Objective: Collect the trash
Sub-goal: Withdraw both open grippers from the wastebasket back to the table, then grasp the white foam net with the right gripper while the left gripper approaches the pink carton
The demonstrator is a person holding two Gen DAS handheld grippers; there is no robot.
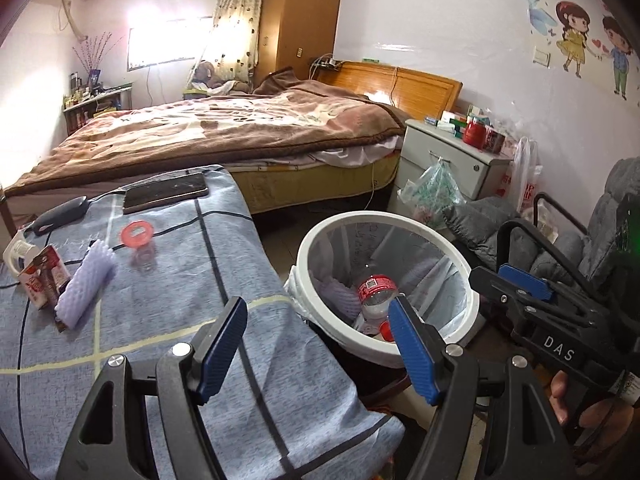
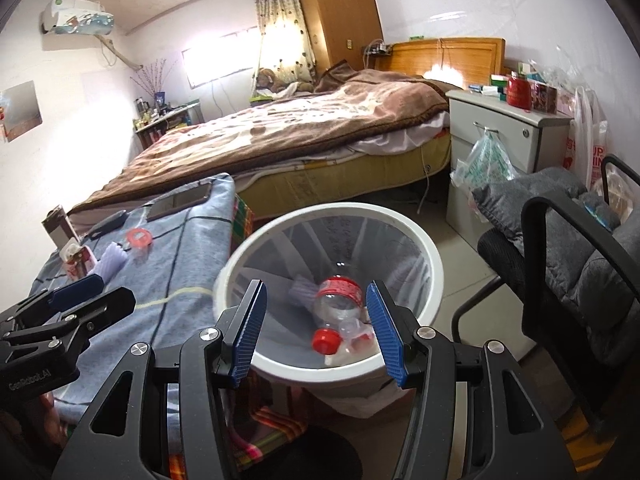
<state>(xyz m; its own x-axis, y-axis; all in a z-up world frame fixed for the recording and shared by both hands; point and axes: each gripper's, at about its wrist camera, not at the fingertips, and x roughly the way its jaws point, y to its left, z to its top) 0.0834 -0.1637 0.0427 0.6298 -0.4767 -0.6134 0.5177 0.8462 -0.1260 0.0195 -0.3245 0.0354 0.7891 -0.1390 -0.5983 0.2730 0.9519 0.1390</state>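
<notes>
1. The bench [image 1: 168, 280], draped in a blue checked cloth, is ending at a right-hand edge that is running just beside the white trash bin [image 1: 320, 240]; only a thin gap of floor is showing between them.
2. A grey padded chair [image 2: 580, 264] is crowding the bin's far side, while open floor is lying between the bin and the bed [image 2: 280, 136].
3. The left claw [image 1: 316, 344] is hovering over the bench edge with its jaws spread, gripping nothing.
4. The right claw [image 2: 316, 328] is hanging above the bin's near rim, jaws likewise spread and empty.
5. A clear bottle [image 2: 336, 304] with a red cap is lying inside the bin.
6. Purple foam wrap [image 1: 86, 284], a torn carton [image 1: 40, 276] and a red-ringed piece [image 1: 138, 236] are sitting on the bench.
</notes>
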